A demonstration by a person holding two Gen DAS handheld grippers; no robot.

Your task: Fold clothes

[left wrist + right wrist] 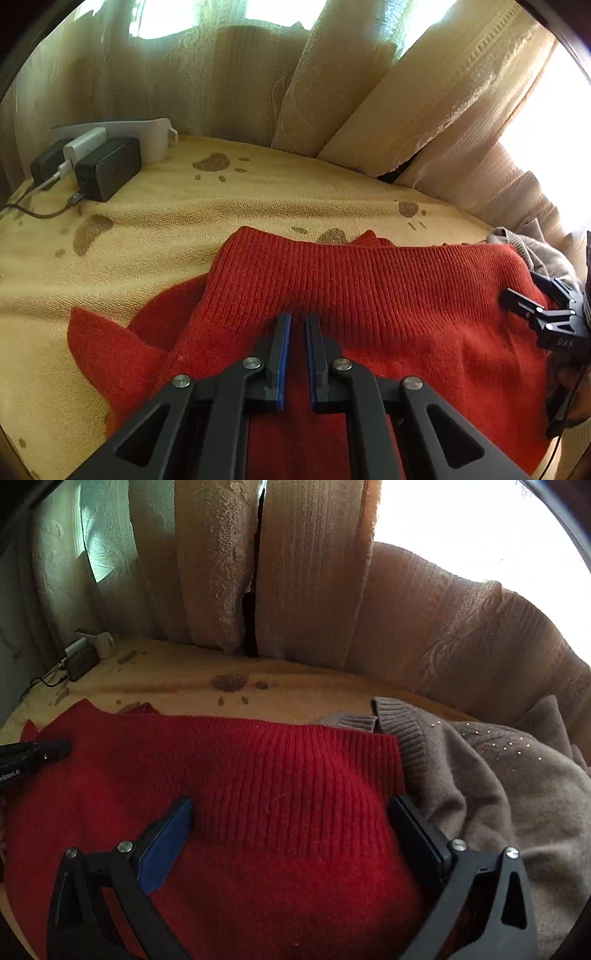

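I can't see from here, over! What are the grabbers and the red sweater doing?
Left gripper nearly shut, over red sweater. Right gripper open wide, straddling ribbed hem. Brown sweater touching its right edge.

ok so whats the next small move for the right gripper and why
Probably close the right gripper on the red sweater. Its jaws stand wide open around a raised hump of the ribbed knit, while the left gripper looks nearly shut over the same garment. Whether the left one pinches fabric, I cannot tell.
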